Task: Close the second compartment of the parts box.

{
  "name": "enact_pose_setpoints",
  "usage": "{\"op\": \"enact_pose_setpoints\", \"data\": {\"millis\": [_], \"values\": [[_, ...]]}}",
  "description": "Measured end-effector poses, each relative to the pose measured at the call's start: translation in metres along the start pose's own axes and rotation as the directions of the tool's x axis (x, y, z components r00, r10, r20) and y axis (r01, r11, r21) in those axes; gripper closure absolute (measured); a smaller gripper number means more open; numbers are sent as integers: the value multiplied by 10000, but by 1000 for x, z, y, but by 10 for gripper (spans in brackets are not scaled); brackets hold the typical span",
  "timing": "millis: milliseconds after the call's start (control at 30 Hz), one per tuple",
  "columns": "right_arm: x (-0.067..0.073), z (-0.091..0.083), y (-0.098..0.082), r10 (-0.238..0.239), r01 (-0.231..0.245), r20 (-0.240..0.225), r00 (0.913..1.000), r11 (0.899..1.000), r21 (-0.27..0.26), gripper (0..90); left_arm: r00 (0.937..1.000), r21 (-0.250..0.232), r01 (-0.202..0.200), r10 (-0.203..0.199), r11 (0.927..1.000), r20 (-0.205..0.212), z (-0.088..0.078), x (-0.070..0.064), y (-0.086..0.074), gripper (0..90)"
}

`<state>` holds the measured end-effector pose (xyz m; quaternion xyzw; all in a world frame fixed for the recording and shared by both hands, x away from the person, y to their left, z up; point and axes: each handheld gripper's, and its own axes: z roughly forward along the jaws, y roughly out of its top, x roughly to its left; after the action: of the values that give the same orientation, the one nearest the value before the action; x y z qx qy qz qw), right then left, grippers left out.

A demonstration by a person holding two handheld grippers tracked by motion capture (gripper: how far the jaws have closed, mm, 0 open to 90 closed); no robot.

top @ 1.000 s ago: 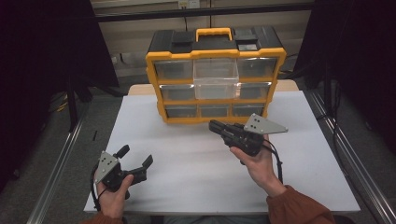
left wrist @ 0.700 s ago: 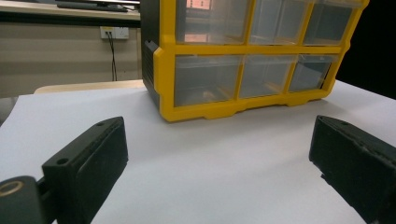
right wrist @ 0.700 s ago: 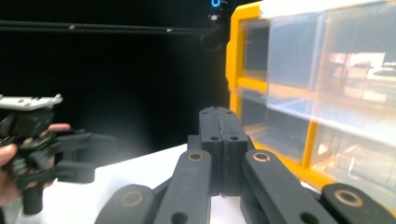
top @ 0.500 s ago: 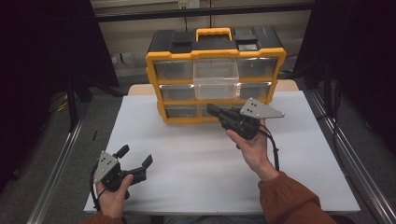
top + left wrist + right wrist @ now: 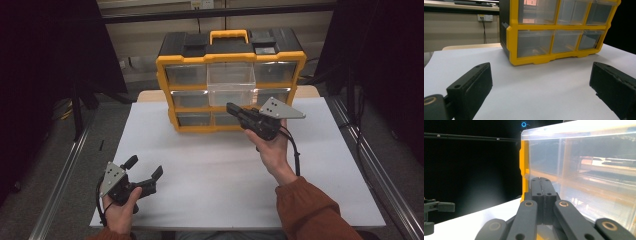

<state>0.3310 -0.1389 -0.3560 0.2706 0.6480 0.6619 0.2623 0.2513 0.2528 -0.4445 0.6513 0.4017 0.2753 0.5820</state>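
Your right gripper is clenched, jaws pressed together with nothing between them. Directly ahead of its tips stands the yellow drawer cabinet; the clear middle drawer is pulled out and sits just above and beside the tips. Contact cannot be confirmed. Your left gripper is released, jaws spread wide, resting on the white tabletop, with the cabinet well ahead of it.

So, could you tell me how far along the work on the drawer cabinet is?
Done: one clear drawer already stands out from the yellow cabinet. In hand: the right gripper, jaws shut and empty, is at the cabinet front just below that drawer. Left: probably pushing it in; the left gripper waits open near the table's front edge.
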Motion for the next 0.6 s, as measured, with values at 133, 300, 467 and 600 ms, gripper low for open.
{"op": "enact_pose_setpoints", "data": {"millis": [133, 300, 467, 600], "values": [[-2, 2, -1, -14, 14, 109, 9999, 10000, 11, 900, 10000, 8, 9, -9, 10000, -9, 0, 0, 0, 45], [-6, 4, -2, -29, 27, 257, 9997, 10000, 69, 900, 10000, -9, -20, 20, 10000, -61, 0, 0, 0, 46], [-11, 7, -4, 26, -28, 432, 9991, 10000, 58, 900, 10000, -18, -10, 10, 10000, -66, 0, 0, 0, 45], [-10, 8, -5, -7, 6, 413, 9991, 10000, 22, 900, 10000, -6, -13, 13, 10000, -14, 0, 0, 0, 45]]}}
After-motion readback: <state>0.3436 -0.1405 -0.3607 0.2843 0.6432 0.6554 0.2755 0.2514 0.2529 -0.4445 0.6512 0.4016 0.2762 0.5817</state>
